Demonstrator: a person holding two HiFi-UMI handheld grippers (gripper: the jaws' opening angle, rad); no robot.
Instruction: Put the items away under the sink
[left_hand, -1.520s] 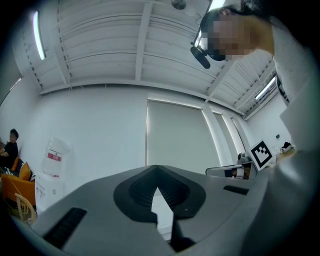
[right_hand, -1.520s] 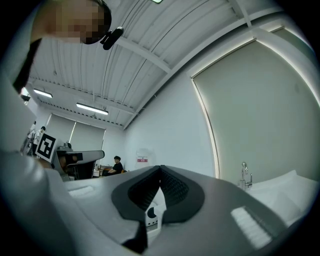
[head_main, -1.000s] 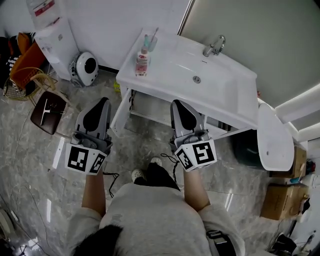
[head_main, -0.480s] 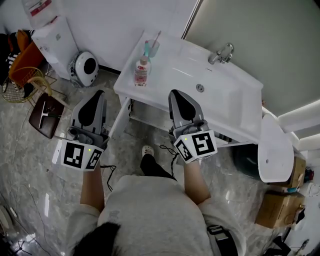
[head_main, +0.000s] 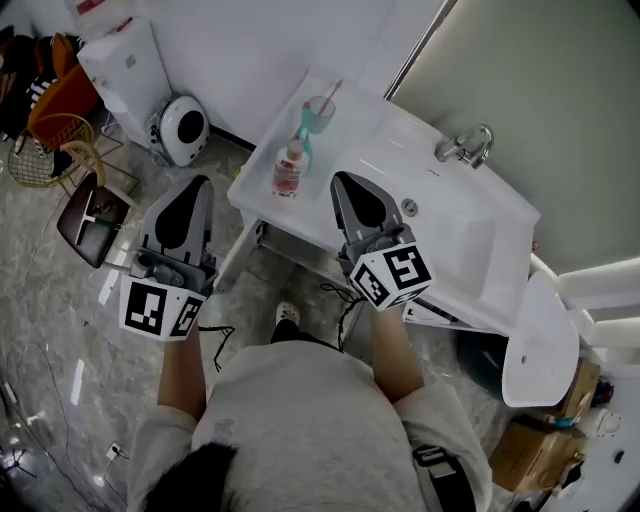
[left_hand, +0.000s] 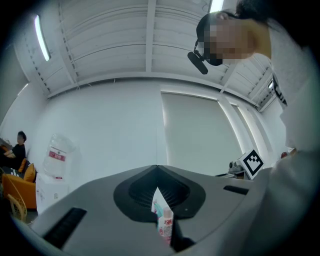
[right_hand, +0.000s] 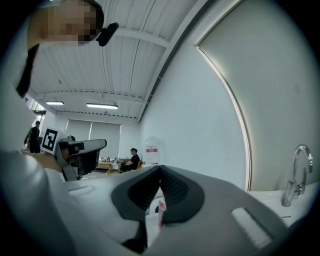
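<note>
A white sink with a chrome faucet stands ahead. On its left end are a small pink-labelled bottle and a teal cup with a toothbrush. My left gripper is shut and empty, over the floor just left of the sink's corner. The right gripper, also shut and empty, reaches over the sink's front edge, right of the bottle. In the left gripper view the bottle shows through the slit below the closed jaw tips. The right gripper view shows closed jaws and the faucet.
A white water dispenser, a round white appliance, a brown stool and a wire basket stand at the left. A white oval lid and cardboard boxes are at the right. People sit far off.
Both grippers have moved forward toward the sink. The right one now reaches over its front edge near the bottle. Both stayed shut.
</note>
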